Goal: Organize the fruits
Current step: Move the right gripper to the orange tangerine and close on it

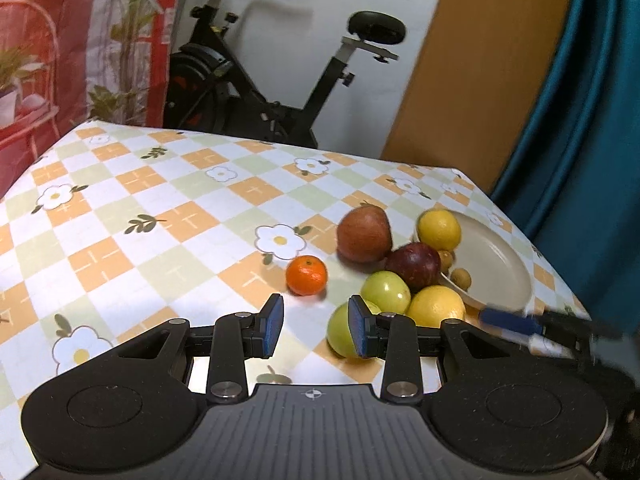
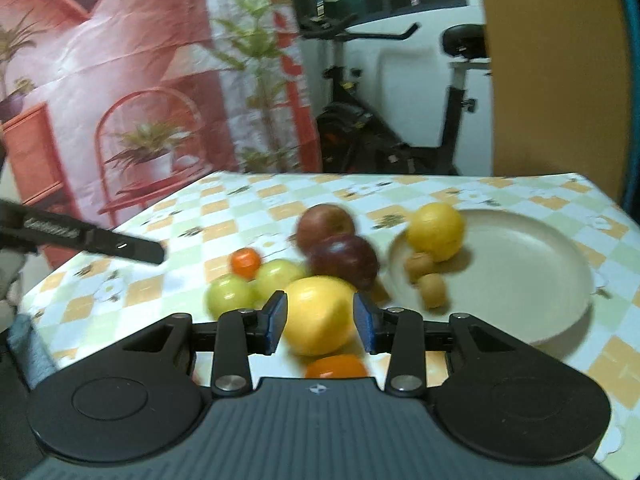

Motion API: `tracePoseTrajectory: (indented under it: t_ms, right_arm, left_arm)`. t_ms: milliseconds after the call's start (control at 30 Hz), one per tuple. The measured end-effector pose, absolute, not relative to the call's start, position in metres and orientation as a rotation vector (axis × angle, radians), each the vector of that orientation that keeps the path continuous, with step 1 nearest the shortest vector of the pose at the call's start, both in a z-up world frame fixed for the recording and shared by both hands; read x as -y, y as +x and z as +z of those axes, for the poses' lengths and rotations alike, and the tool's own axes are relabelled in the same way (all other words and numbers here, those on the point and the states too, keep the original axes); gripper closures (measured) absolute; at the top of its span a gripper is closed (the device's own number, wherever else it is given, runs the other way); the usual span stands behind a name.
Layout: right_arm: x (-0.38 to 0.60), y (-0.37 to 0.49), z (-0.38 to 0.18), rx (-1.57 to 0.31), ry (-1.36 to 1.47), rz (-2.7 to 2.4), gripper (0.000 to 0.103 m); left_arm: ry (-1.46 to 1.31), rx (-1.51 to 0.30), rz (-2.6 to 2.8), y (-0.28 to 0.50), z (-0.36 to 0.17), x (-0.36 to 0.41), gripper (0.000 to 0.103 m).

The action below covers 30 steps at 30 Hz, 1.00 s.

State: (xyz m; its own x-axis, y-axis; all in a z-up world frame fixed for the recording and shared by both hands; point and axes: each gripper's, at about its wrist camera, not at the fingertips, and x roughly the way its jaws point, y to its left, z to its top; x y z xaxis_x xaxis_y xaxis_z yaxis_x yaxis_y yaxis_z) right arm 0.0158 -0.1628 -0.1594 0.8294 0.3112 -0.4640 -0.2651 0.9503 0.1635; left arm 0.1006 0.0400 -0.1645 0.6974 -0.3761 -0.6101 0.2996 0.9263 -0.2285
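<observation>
The left gripper point(image 1: 316, 330) is sitting low in the middle of its picture with its blue pads apart and nothing between them. Just past it, a small orange point(image 1: 306, 275) is lying alone on the checked tablecloth point(image 1: 160, 208).

To the right, the other fruits are bunching up beside the cream plate point(image 1: 500, 272): a reddish apple point(image 1: 364, 234), a dark plum point(image 1: 413, 263) and two green apples point(image 1: 387, 291).

In the right view, the right gripper point(image 2: 321, 317) is sitting at the bottom middle, pads apart, with a big yellow lemon point(image 2: 318, 314) showing between them. It is blurry, so I cannot tell if the pads are touching it.

A second lemon point(image 2: 436, 231) and two small brown fruits point(image 2: 426, 278) are lying on the plate's left side.
</observation>
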Motion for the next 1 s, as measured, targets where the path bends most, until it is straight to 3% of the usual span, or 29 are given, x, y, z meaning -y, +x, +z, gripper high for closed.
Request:
tracePoseTrajectory:
  t_ms: [433, 867, 1000]
  right_arm:
    - [0.094, 0.006, -0.179, -0.589, -0.069, 0.597, 0.061]
    - [0.085, 0.018, -0.195, -0.647, -0.049, 0.642, 0.058]
    - [0.087, 0.019, -0.195, -0.653, -0.028, 0.642, 0.063]
  left_arm:
    - [-0.104, -0.738, -0.355, 0.099, -0.178, -0.042, 0.066]
    - [-0.112, -0.764, -0.353, 0.098, -0.183, -0.043, 0.066]
    - [-0.11, -0.766, -0.351, 0.099, -0.183, -0.043, 0.066]
